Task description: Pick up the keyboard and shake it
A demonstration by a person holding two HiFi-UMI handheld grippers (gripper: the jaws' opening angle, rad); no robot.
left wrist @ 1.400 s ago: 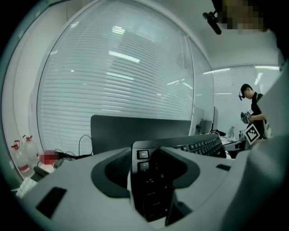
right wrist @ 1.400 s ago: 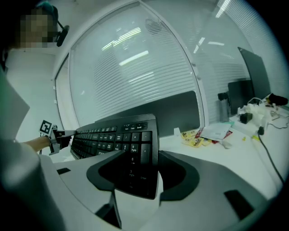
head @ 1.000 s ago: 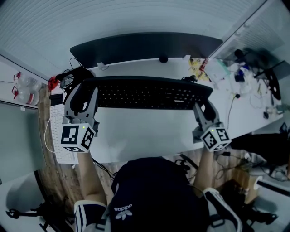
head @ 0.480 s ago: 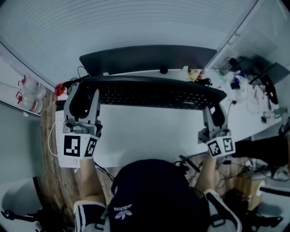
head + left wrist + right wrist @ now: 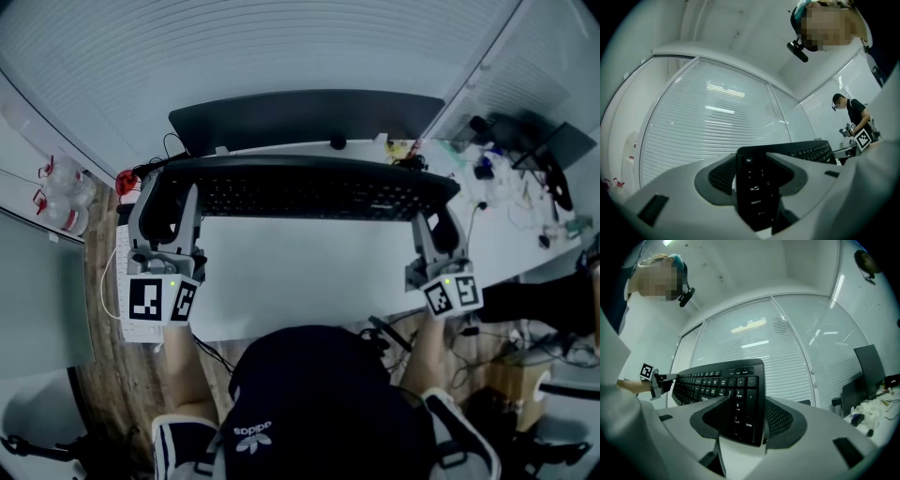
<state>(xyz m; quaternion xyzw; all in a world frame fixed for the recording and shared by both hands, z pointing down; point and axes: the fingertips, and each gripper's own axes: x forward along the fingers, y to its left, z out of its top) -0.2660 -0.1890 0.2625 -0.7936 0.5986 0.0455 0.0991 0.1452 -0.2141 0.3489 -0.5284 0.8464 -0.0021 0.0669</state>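
Nearest the camera, at the desk's front edge, is the person's dark hooded top, with a forearm reaching out on either side of it. Over that front edge sit the two marker cubes, the left one toward the desk's left corner and the right one toward its right. Beyond them the left gripper has its jaws clamped on the Esc-and-Tab end of the black keyboard. The right gripper has its jaws closed on the number-pad end. The keyboard is off the desk, spanning above its far half from side to side, keys turned toward the person. Past the keyboard, at the desk's back edge, stands a dark monitor. At the desk's right end lies a clutter of cables and small items. Behind the desk runs a wall of white slatted blinds
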